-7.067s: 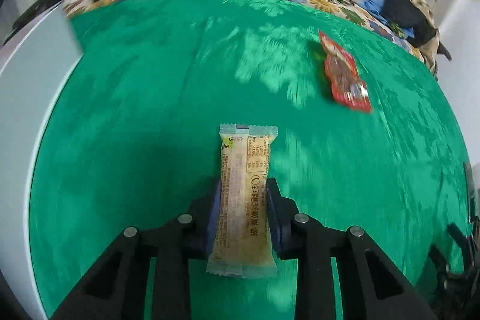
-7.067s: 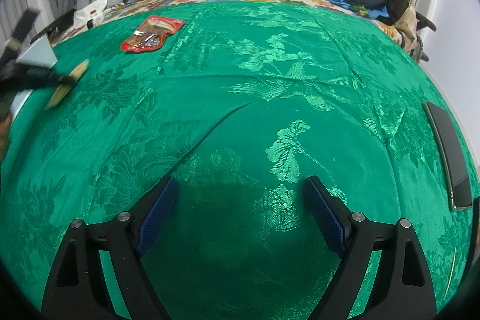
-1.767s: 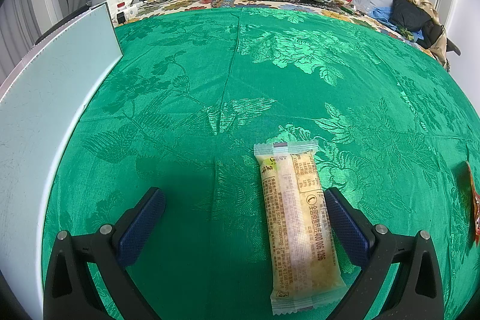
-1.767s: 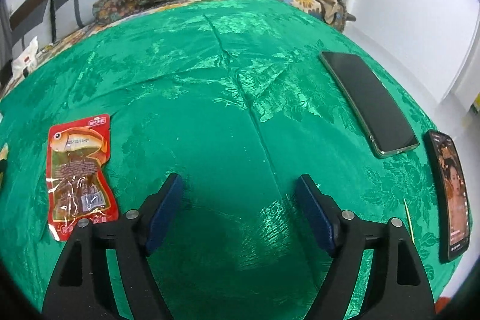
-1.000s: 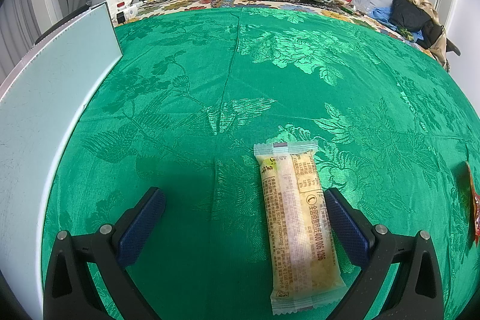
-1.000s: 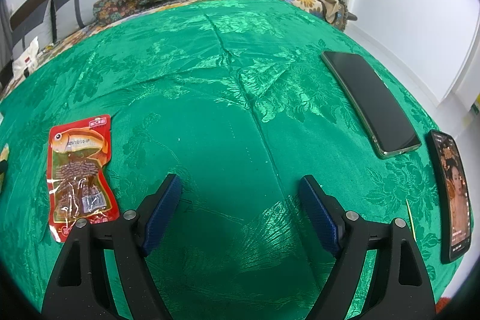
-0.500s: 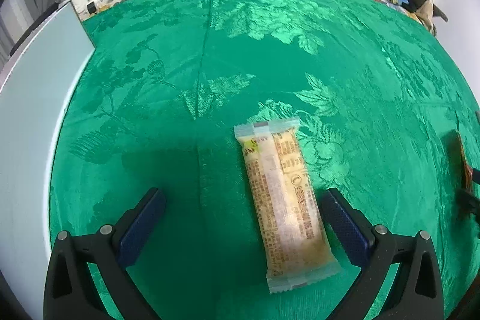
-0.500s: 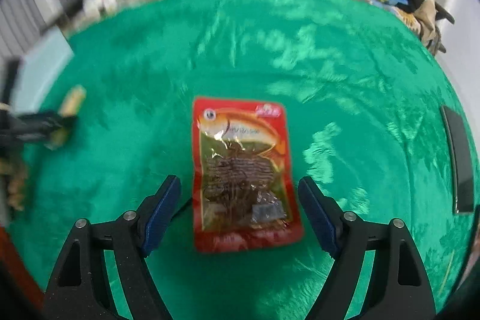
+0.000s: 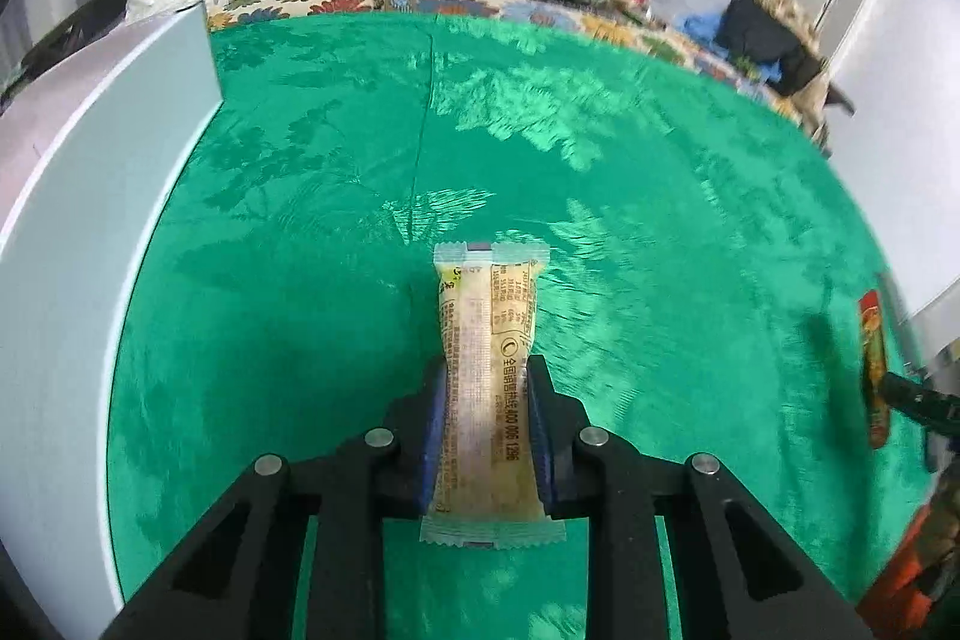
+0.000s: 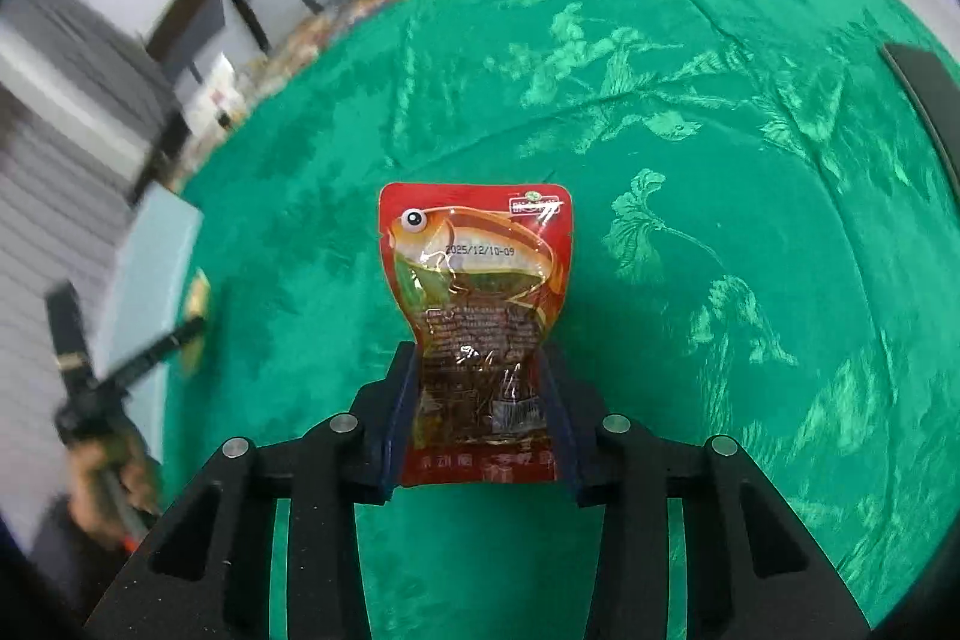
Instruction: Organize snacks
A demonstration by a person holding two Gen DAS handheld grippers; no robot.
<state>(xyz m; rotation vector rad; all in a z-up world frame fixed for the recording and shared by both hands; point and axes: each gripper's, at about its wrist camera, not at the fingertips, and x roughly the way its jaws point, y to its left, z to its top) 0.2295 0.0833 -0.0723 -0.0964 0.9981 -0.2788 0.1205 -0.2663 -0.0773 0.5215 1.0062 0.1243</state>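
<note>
- Here, a pale yellow snack bar (image 9: 487, 388) is pinched by the left gripper (image 9: 487, 418) at its lower half, the blue pads pressed against both long edges so that the wrapper is kept flat and pointing away from the camera.
- The bar's far end is seen over the green cloth (image 9: 600, 160); whether it is clear of the surface cannot be told for certain, though it appears lifted.
- A red fish-print snack pouch (image 10: 480, 328) is clamped by the right gripper (image 10: 480, 400), the jaws pressed into its narrow lower part, so that the printed top stands free.
- The pouch is squeezed inward at the pads, which suggests soft contents and a firm hold.
- A pale blue-white box (image 9: 102, 196) is seen along the left edge of the cloth; it is judged a likely place for the snacks, though this cannot be confirmed.
- A dark phone (image 10: 924, 88) is left at the right edge of the cloth, well apart from both snacks.
- Both snacks being gripped at once, a carry toward one shared spot is judged to be the step in hand.
</note>
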